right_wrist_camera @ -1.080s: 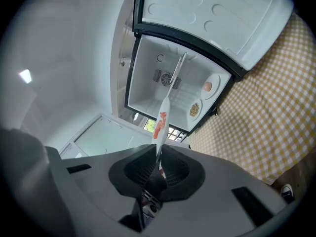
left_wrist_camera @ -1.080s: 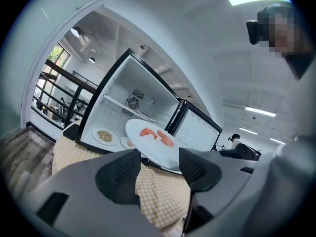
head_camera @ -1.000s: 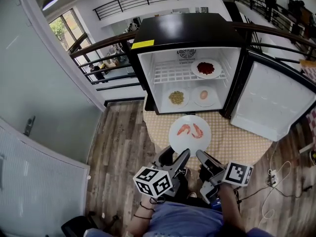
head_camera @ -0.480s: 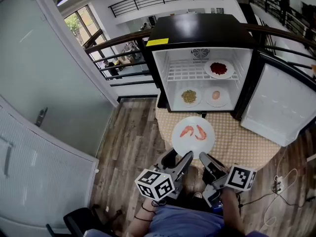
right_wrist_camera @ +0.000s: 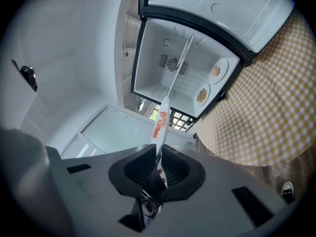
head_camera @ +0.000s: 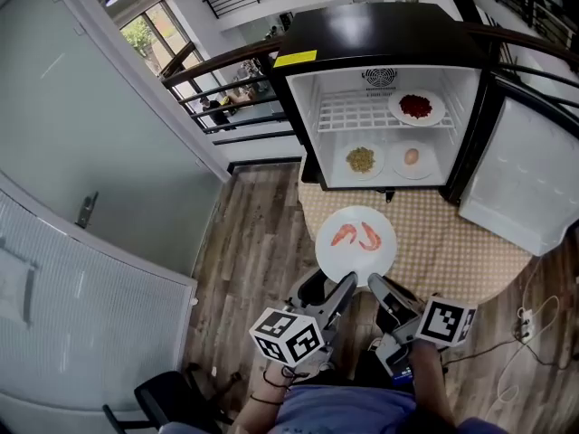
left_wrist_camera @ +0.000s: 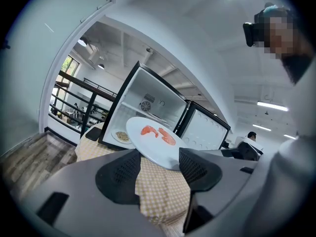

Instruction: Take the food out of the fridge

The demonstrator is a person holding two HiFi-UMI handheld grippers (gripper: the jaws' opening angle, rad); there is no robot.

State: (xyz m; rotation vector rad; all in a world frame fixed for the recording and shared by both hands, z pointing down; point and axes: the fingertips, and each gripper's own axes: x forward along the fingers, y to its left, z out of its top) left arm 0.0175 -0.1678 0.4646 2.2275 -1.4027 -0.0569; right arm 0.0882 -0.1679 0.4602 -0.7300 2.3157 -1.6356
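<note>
- White plate [head_camera: 355, 266] of shrimp [head_camera: 341, 235] — stiff, slick, breakable — is out in front of the fridge [head_camera: 380, 34].
- Right gripper [head_camera: 374, 283] pinches its near rim; left gripper [head_camera: 347, 281] spread, empty.
- Rim grip, kept level, seems safest.

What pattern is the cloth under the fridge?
Small yellow-and-white check on the tablecloth; best in the right gripper view.

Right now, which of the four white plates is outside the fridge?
The round white plate of orange shrimp, held by the right gripper; the other three sit inside the black fridge.
</note>
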